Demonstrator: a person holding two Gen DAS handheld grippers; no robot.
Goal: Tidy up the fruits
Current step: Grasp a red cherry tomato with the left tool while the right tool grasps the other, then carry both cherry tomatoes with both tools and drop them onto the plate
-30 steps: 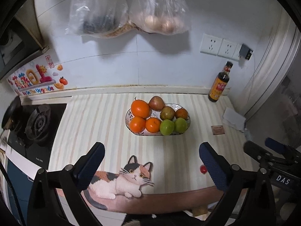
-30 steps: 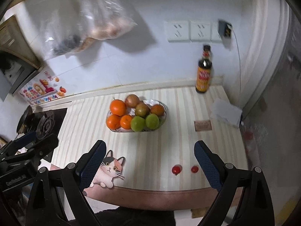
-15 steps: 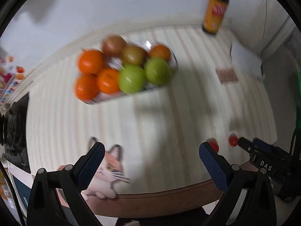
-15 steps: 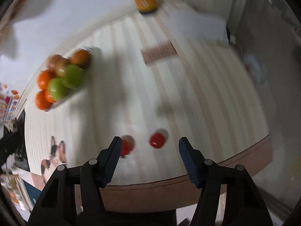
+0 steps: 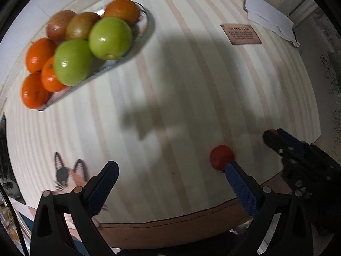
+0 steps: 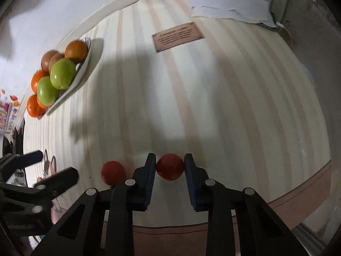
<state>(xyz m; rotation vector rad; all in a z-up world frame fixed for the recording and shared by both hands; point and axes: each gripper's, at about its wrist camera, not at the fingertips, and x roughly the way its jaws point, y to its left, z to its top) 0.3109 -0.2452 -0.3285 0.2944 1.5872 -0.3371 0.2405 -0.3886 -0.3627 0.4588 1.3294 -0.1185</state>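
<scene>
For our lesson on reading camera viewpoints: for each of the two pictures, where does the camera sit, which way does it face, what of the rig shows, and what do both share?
Left wrist: on the left gripper, facing down at the striped counter; its open blue-padded fingers show.
Right wrist: on the right gripper, facing steeply down; its fingers grip a small red tomato.
Shared: the loaded oval fruit plate, second red tomato, brown card.

Sitting in the shallow oval white dish [image 5: 147, 24]: two glossy green apples [image 5: 109, 38], four round oranges [image 5: 39, 54], two brownish-red apples [image 5: 58, 24]. Lying near it on the striped desk [image 6: 191, 98]: two small red tomatoes [image 6: 170, 166].
</scene>
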